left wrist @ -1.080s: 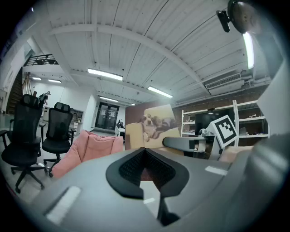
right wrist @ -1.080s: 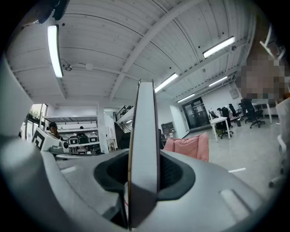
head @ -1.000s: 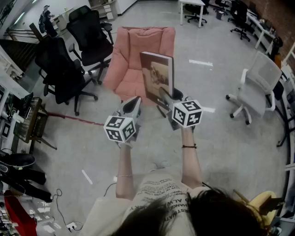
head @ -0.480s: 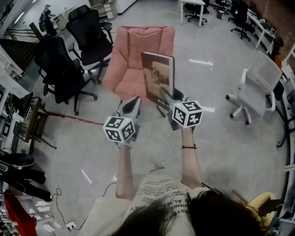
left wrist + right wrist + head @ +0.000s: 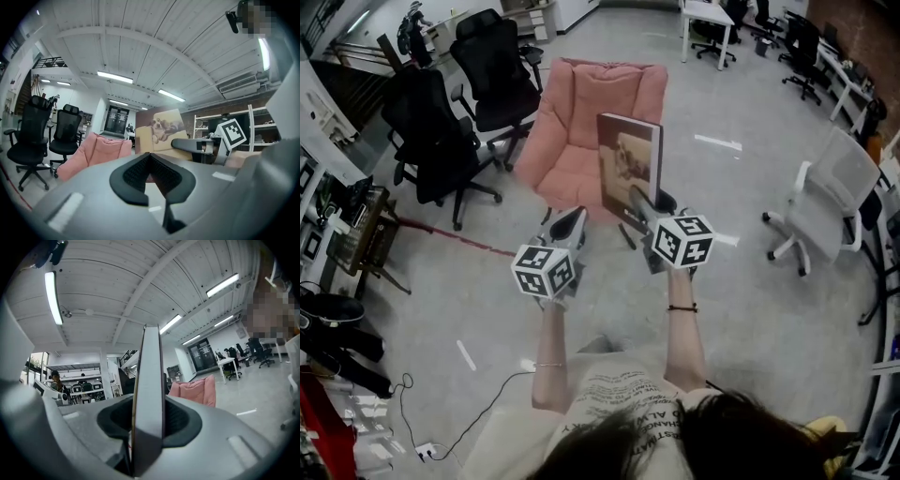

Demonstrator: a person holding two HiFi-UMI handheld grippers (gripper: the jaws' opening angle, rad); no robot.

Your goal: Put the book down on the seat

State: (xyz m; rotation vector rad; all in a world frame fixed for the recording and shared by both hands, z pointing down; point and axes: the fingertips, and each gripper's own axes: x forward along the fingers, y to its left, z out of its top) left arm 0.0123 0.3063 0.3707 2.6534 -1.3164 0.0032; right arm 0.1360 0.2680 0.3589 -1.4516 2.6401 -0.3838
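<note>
A hardcover book [image 5: 630, 169] with a dog photo on its cover stands upright in my right gripper [image 5: 645, 208], which is shut on its lower edge. It hangs in the air just in front of the pink cushioned chair [image 5: 581, 159], right of the seat's middle. In the right gripper view the book's edge [image 5: 147, 394] rises between the jaws, with the pink chair [image 5: 197, 389] beyond. My left gripper [image 5: 569, 223] is level with the right one, to its left, shut and empty. The left gripper view shows the book's cover [image 5: 161, 131] and the pink chair [image 5: 101, 150].
Two black office chairs [image 5: 441, 141] stand left of the pink chair, and a white office chair [image 5: 825, 187] stands at the right. A white table [image 5: 708, 17] is at the back. A red line [image 5: 450, 236] crosses the floor at the left. A cable [image 5: 487, 412] trails by the person's feet.
The whole view has shifted slightly as the person moves. The book stays upright in the right gripper, and the left gripper keeps its place beside it.
</note>
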